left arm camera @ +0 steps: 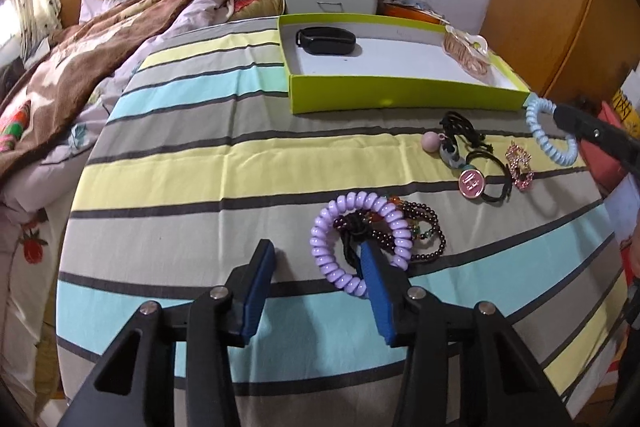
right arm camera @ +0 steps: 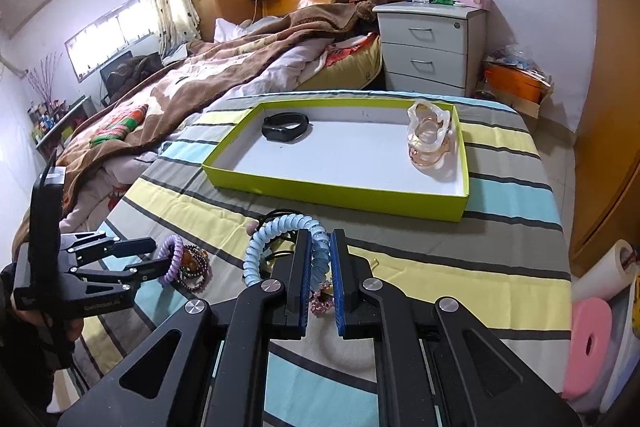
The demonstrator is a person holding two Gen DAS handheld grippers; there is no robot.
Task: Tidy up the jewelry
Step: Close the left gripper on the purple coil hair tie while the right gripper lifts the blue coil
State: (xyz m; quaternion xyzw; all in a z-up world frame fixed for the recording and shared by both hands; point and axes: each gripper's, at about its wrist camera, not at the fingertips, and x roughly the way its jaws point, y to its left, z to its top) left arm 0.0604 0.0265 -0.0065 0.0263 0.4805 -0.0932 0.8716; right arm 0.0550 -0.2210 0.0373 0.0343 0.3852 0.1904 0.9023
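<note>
The right gripper point(right arm camera: 320, 259) has its jaws clamped on a blue coil hair tie point(right arm camera: 280, 231) (lifted off the bed); the left gripper point(left arm camera: 320, 259), jaws apart, straddles the purple coil hair tie point(left arm camera: 360, 239) near the green tray point(left arm camera: 400, 95).

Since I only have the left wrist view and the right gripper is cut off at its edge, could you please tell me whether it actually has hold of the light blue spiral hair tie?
Observer: Yes. The right gripper is shut on the blue spiral hair tie, with both pads clamping one side of the coil.
Operator: Thank you. Is anything lying under it?
Observer: A pink sparkly piece shows on the bedspread between its fingers, below the tie.
Operator: And the tray's right end?
Observer: The clear hair claw sits inside the green tray, in its far right corner.
</note>
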